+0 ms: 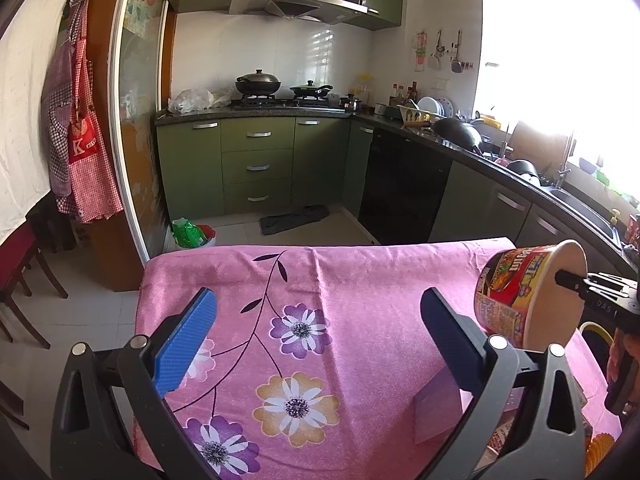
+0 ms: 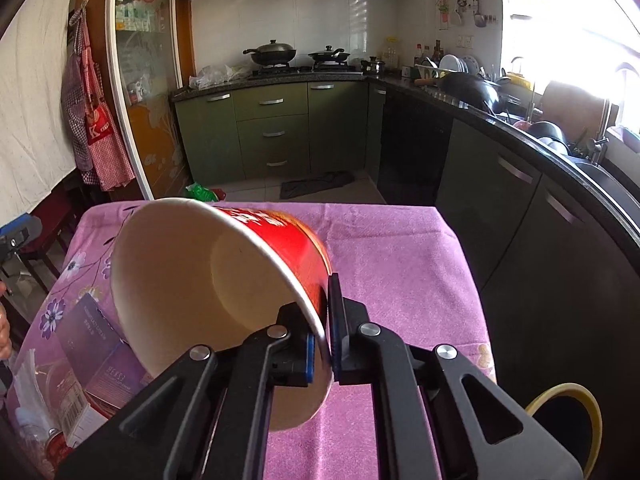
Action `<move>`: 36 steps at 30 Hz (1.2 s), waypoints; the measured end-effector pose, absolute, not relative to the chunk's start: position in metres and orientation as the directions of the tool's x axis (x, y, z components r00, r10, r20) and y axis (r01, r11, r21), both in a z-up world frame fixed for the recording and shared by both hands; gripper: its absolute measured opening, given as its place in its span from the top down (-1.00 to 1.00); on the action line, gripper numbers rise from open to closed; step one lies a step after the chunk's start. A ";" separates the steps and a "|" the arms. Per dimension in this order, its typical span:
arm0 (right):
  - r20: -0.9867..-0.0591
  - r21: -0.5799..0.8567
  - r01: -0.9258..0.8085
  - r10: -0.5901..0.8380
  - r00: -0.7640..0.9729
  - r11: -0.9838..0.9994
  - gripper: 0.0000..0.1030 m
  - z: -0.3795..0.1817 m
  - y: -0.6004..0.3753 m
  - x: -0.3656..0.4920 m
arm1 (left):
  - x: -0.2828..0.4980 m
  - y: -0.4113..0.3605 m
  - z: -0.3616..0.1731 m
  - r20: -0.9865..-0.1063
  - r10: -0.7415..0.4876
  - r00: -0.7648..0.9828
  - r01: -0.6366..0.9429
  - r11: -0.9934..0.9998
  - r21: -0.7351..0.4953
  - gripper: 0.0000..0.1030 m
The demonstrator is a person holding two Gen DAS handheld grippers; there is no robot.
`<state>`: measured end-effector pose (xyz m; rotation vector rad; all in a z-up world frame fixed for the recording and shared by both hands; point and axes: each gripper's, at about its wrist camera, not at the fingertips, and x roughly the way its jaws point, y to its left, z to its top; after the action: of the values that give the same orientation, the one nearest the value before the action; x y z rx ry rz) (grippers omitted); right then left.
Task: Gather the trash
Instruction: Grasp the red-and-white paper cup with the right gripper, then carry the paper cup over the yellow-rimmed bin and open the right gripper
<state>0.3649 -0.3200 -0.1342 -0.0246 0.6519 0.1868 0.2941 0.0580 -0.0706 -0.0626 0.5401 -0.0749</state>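
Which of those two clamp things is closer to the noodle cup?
Right. The right hand-held gripper is clamped on the noodle cup's rim; the left hand-held gripper hangs open over the pink tablecloth, apart from it.

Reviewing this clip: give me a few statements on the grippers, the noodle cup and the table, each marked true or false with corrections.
1. The right gripper is shut on the rim of the noodle cup. True.
2. The noodle cup stands upright on the table. False: it is lifted and tipped on its side, its open mouth facing the right wrist camera.
3. The left gripper is open and holds nothing. True.
4. The tablecloth is plain blue. False: it is pink with flowers.
5. A purple box lies on the table beside the cup. True.
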 end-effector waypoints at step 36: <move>-0.787 0.150 0.513 -0.211 0.579 0.845 0.14 -0.192 -0.629 0.201 | 0.287 0.034 -0.066 -0.526 -0.145 0.838 0.129 0.989 -0.067 -0.89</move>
<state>0.2006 -0.6294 -0.1917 0.3854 0.8551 -0.4356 0.2873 0.0345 -0.0657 -0.0296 0.5582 -0.1451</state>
